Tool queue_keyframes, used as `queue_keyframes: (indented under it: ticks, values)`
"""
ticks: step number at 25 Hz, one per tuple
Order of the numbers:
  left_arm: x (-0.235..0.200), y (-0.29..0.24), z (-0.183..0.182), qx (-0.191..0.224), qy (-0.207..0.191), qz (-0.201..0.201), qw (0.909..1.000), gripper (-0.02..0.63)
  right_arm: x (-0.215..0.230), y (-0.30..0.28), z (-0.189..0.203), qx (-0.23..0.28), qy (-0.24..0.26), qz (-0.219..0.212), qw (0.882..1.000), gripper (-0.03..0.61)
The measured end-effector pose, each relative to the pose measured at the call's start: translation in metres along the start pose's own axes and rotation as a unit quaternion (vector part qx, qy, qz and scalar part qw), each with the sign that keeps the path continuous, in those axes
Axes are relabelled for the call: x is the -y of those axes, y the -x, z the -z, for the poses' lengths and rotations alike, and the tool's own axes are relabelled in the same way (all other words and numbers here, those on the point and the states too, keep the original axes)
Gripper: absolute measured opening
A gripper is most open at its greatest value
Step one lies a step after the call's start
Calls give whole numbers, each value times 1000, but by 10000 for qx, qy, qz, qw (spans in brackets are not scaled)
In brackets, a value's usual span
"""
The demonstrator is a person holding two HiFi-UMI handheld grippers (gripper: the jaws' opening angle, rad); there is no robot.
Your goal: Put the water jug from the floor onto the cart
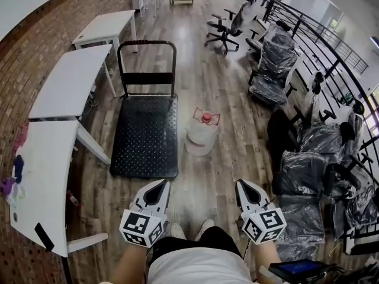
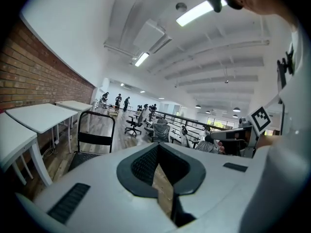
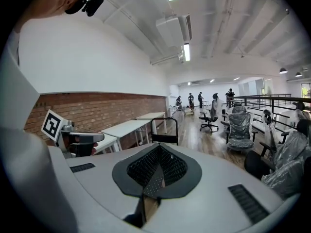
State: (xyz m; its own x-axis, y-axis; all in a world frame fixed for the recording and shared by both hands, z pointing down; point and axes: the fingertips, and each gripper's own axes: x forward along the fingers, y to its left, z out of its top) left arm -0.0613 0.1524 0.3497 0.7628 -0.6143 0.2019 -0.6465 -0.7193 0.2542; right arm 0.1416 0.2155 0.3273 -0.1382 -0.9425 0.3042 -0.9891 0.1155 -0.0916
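Left gripper (image 1: 160, 186), right gripper (image 1: 242, 186) both clenched, empty. Water jug (image 1: 201, 136) upright on floor ahead, midway between them, beside cart (image 1: 145, 141). Neither nearer.

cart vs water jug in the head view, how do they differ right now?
The cart is black, low and flat, with an upright handle at its far end; the water jug is pale, translucent and upright, with a red cap. The cart is far broader than the water jug. Both rest on the wood floor, the jug beside the cart's right edge.
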Motion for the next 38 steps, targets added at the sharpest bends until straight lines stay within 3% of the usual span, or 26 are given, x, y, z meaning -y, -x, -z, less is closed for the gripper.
queue_keyframes:
  ticks: [6, 14, 30, 38]
  values:
    - [-10, -25, -11, 7, -52, 56, 10000, -2, 17, -26, -9, 43, -43, 37, 10000, 2]
    - [-29, -76, -33, -10, -154, -86, 9998, -2, 47, -88, -27, 124, -55, -232, 9996, 2]
    - [-42, -258, -76, -106, -222, -652, 9976, -2, 210, -213, -60, 29, -291, -660, 9974, 2]
    - [-60, -284, -70, -368, -127, -906, 9951, -2, 234, -259, -60, -146, -426, -825, 9956, 2]
